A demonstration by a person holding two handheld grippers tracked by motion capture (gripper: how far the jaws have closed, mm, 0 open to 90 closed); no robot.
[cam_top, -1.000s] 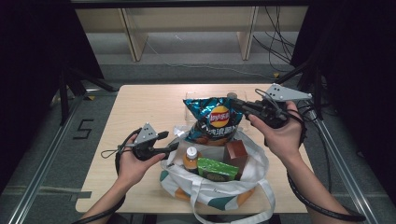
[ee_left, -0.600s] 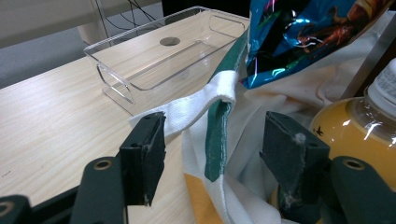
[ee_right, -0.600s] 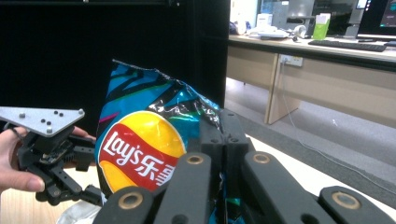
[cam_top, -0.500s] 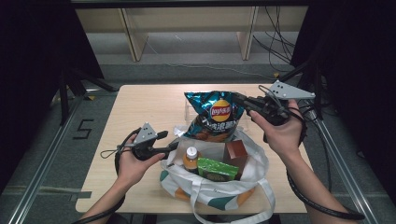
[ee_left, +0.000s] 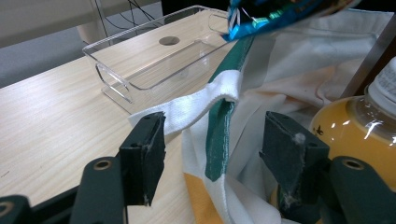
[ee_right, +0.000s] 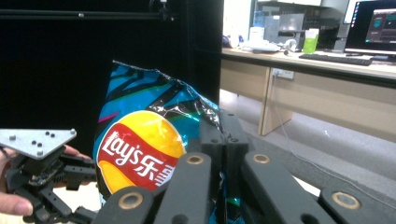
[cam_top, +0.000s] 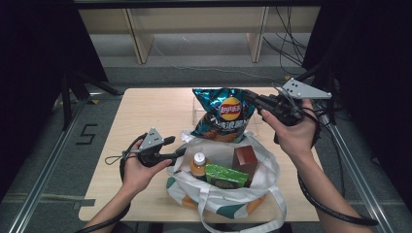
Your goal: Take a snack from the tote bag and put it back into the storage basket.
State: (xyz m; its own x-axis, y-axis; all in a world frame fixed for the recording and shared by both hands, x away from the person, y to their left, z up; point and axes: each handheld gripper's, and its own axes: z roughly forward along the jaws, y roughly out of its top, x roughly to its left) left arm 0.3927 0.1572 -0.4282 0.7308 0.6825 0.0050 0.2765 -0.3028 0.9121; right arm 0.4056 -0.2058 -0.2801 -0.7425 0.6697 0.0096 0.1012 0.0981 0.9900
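From the high view, the right gripper point(cam_top: 252, 97) hangs the chip bag point(cam_top: 222, 114) by its edge, long axis upright, above the table just behind the tote point(cam_top: 262, 170), while the left gripper point(cam_top: 177, 147) sits at the tote's left rim. The left gripper view has its jaws apart, straddling the tote's rim hem point(ee_left: 205, 102) without pinching it, the clear tray point(ee_left: 140, 60) beyond. In the right gripper view the jaws are clamped on the bag's edge point(ee_right: 205, 116), so the tray lies nearer this hand.

lower edge of the chip bag point(cam_top: 224, 114) hidden behind the tote bag point(cam_top: 252, 191) rim; bottle point(ee_left: 362, 128) cut off by the left gripper view's right edge; green packet point(cam_top: 226, 175) print too small to read; brown box point(cam_top: 244, 159) base sunk out of sight.
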